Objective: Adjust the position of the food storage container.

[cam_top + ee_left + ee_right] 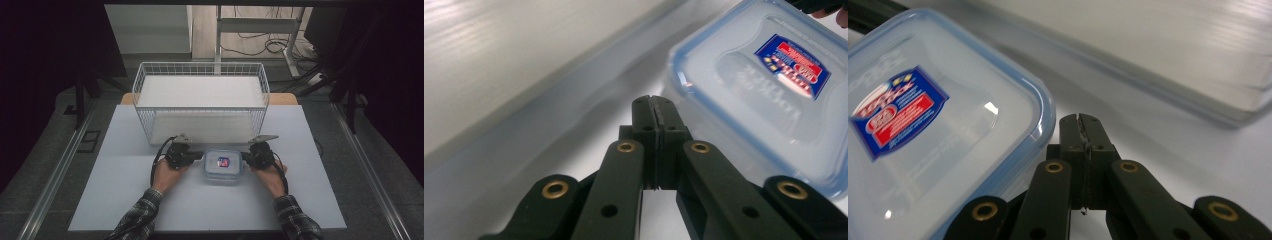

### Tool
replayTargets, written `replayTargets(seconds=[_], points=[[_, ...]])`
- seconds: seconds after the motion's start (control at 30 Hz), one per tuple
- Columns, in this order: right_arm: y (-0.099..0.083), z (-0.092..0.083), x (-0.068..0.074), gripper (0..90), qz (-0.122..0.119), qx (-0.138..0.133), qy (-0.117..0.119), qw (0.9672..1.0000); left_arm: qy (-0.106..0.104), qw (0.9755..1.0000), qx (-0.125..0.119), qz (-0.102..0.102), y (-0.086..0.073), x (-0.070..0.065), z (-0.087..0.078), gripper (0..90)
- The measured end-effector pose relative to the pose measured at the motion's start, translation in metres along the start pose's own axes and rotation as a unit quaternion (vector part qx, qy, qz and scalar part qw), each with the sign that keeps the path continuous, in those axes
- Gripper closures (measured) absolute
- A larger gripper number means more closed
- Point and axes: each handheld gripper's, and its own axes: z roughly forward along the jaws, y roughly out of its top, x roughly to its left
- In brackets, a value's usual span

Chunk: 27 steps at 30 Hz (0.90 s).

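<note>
Both grippers, left gripper and right gripper, have jaws pressed together on nothing, flanking the lidded container near the surface's middle, before the wire basket.

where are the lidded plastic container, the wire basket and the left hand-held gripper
lidded plastic container [223, 166], high view, on its lid beside the label
wire basket [200, 65], high view, on its far rim
left hand-held gripper [655, 107], left gripper view, at its closed jaw tips
</note>
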Motion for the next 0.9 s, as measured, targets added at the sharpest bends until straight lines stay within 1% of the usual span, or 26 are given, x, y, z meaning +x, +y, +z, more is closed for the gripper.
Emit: replayTargets(seconds=[0.03, 0.07, 0.1, 0.17, 0.23, 0.3, 0.33, 0.4, 0.43, 0.5, 0.57, 0.6, 0.63, 0.67, 0.73, 0.77, 0.83, 0.9], points=[[0.0, 0.0, 0.0, 89.3, 0.0, 0.0, 0.0, 1.0, 0.0, 1.0, 0.0, 0.0, 0.0, 0.0, 0.0, 90.0], [0.0, 0.0, 0.003, 89.3, -0.005, 0.002, 0.004, 1.0, 0.006, 1.0, 0.003, 0.004, -0.001, -0.002, -0.002, 90.0], [-0.001, 0.0, 0.007, 89.3, -0.007, 0.005, 0.005, 1.0, 0.008, 0.9999, 0.004, 0.005, -0.001, -0.003, -0.004, 90.0], [-0.001, -0.001, 0.013, 89.2, -0.015, 0.009, 0.005, 0.9998, 0.006, 0.9999, 0.008, 0.004, -0.003, -0.004, -0.009, 90.0], [-0.002, -0.001, 0.017, 89.2, -0.015, 0.008, 0.012, 0.9998, 0.004, 0.9999, 0.012, 0.003, -0.005, -0.006, -0.015, 90.0], [-0.002, -0.001, 0.021, 89.2, -0.015, 0.009, 0.02, 0.9997, 0.004, 0.9998, 0.017, 0.008, -0.008, -0.008, -0.02, 90.0], [-0.003, -0.001, 0.023, 89.2, -0.013, 0.008, 0.024, 0.9996, 0.003, 0.9998, 0.019, 0.008, -0.01, -0.009, -0.024, 90.0], [-0.003, 0.0, 0.029, 89.2, -0.018, 0.01, 0.03, 0.9993, 0.006, 0.9996, 0.026, 0.009, -0.014, -0.012, -0.029, 90.0], [-0.004, 0.0, 0.034, 89.2, -0.023, 0.016, 0.034, 0.999, 0.006, 0.9995, 0.028, 0.009, -0.016, -0.013, -0.031, 90.0], [-0.005, 0.0, 0.037, 89.2, -0.025, 0.018, 0.037, 0.9988, 0.005, 0.9995, 0.03, 0.002, -0.022, -0.016, -0.035, 90.0], [-0.006, 0.001, 0.043, 89.1, -0.03, 0.024, 0.042, 0.9984, 0.006, 0.9992, 0.037, 0.01, -0.028, -0.017, -0.041, 90.0], [-0.007, 0.001, 0.045, 89.1, -0.035, 0.026, 0.045, 0.998, 0.006, 0.9992, 0.039, 0.007, -0.032, -0.018, -0.044, 90.0], [-0.008, 0.001, 0.05, 89.1, -0.036, 0.029, 0.049, 0.9977, 0.006, 0.9992, 0.038, 0.006, -0.033, -0.019, -0.046, 90.0], [-0.009, 0.001, 0.052, 89.1, -0.038, 0.029, 0.049, 0.9977, 0.005, 0.9991, 0.041, 0.002, -0.037, -0.02, -0.05, 90.0], [-0.01, 0.001, 0.06, 89.0, -0.045, 0.033, 0.056, 0.9969, 0.003, 0.9991, 0.043, -0.003, -0.044, -0.023, -0.055, 90.0], [-0.01, 0.001, 0.06, 89.0, -0.045, 0.033, 0.056, 0.9969, 0.001, 0.999, 0.045, -0.006, -0.047, -0.024, -0.057, 90.0], [-0.011, 0.002, 0.065, 89.1, -0.048, 0.034, 0.063, 0.9963, -0.001, 0.9987, 0.05, -0.013, -0.054, -0.027, -0.061, 89.9], [-0.011, 0.002, 0.07, 89.1, -0.051, 0.037, 0.069, 0.9956, 0.001, 0.9983, 0.057, -0.014, -0.059, -0.031, -0.061, 89.9]])
